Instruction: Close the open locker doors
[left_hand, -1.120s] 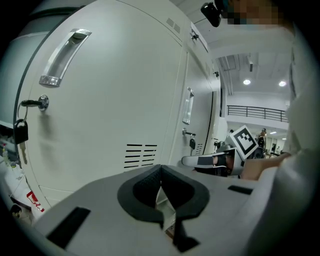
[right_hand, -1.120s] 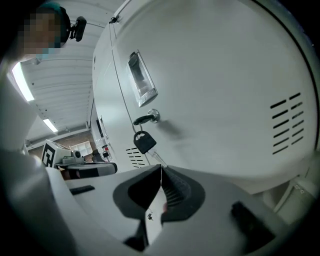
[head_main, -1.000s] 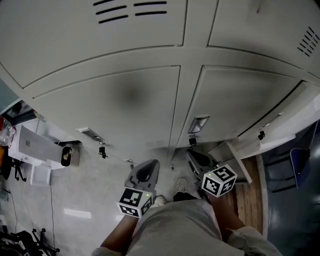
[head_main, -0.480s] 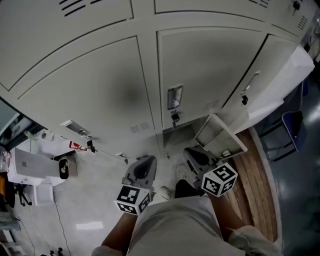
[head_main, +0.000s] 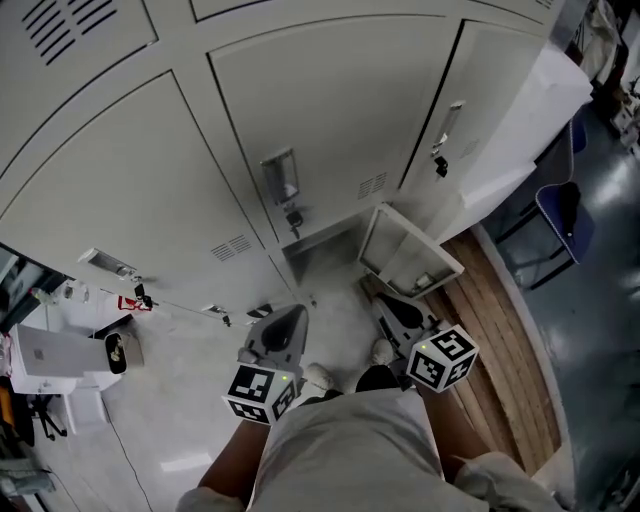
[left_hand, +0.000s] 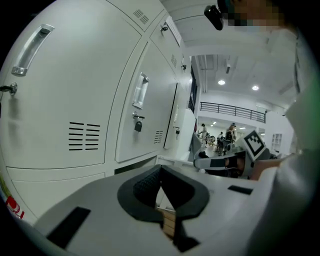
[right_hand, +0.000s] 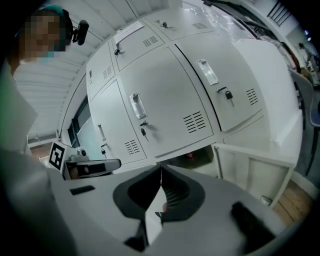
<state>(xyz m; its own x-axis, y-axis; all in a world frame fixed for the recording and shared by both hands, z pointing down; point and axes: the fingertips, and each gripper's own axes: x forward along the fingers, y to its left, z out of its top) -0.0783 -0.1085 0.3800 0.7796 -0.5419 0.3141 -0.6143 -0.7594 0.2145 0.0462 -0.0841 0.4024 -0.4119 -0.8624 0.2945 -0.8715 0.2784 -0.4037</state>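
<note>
**Bottom-row locker door standing open; both claws clenched on nothing**

The left claw has its jaws pressed together with nothing between them. The right claw is likewise clenched, holding nothing. In the head view both are held low in front of the person, above the pale floor. They are well apart from the locker bank and touch no door.

The open locker door belongs to the bottom row. It swings out on the right claw's side with its inner face showing. The dark compartment lies exposed just to its left. The closed door above carries a recessed handle and a padlock.

A wooden floor strip runs along the right side, with a blue chair beyond it.
</note>
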